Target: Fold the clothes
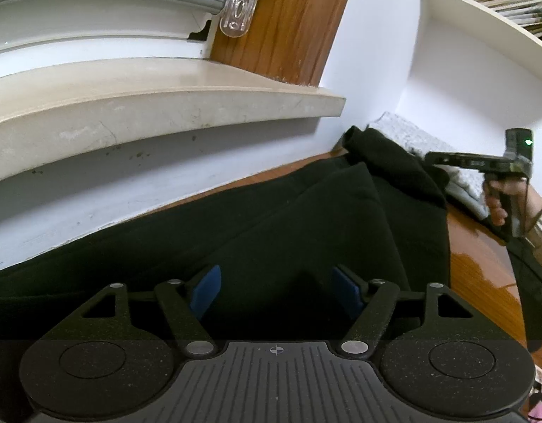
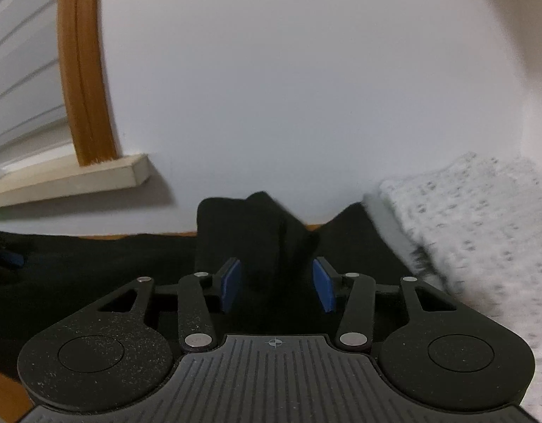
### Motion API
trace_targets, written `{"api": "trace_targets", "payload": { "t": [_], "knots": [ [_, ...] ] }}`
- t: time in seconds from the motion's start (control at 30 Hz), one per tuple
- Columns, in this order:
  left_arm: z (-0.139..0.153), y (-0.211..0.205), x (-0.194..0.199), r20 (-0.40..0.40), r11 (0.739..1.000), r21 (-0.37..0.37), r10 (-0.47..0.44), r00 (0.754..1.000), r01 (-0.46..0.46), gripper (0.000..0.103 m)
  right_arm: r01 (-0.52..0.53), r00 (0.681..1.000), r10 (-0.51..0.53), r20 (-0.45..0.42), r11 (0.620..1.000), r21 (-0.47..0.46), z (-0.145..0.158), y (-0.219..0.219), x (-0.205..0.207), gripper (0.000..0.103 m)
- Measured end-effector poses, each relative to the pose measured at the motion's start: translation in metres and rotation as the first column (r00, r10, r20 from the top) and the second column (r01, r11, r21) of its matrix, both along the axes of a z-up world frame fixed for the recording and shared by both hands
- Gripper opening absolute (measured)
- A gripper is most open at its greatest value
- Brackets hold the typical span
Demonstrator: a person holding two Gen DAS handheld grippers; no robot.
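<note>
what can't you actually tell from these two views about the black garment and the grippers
- Black garment: its near part is hidden behind the left gripper body in the left wrist view, so what kind of garment it is stays unclear.
- Right gripper: black cloth stands between its blue pads, but dark fabric and blur hide whether they pinch it.
- White knitted cloth: blurred and cut off by the right edge in the right wrist view.

Black grippers [image 1: 276,290], blue pads [image 2: 231,285]

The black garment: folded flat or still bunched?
Bunched: the black garment shows a raised fold by the wall, not flat.
</note>
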State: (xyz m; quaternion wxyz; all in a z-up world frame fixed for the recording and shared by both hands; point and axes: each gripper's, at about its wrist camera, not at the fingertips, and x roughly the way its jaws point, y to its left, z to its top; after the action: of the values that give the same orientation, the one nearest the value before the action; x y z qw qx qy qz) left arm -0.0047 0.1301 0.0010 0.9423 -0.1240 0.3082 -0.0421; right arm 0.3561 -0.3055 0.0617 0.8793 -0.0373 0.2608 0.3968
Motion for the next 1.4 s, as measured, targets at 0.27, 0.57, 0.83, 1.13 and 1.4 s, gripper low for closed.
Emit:
{"api": "trace_targets", "payload": {
  "t": [0.27,0.57,0.83,1.13,1.4],
  "knots": [
    [0.000,0.000,0.000,0.000,1.000,0.003,-0.001,1.000,0.001,0.074,-0.178,0.984,0.178,-0.021,0.984,0.012,-0.012,0.041,-0.028,0.037],
    [0.000,-0.001,0.000,0.001,1.000,0.008,0.001,1.000,-0.001,0.075,-0.327,0.941,0.335,0.054,0.937,-0.122,-0.002,0.063,-0.076,0.041],
    [0.000,-0.002,0.001,0.000,1.000,0.011,0.001,1.000,-0.001,0.077,-0.071,0.996,0.071,0.058,0.997,-0.006,0.011,0.030,-0.012,0.054],
    [0.000,-0.001,0.001,0.000,1.000,0.011,-0.001,1.000,0.001,0.077,-0.162,0.985,0.163,-0.059,0.986,0.033,-0.013,0.064,0.001,0.057],
    [0.000,-0.001,0.002,-0.002,1.000,0.012,0.000,1.000,0.000,0.077,-0.300,0.950,0.309,0.043,0.943,-0.143,-0.009,0.085,-0.042,0.057]
  ]
}}
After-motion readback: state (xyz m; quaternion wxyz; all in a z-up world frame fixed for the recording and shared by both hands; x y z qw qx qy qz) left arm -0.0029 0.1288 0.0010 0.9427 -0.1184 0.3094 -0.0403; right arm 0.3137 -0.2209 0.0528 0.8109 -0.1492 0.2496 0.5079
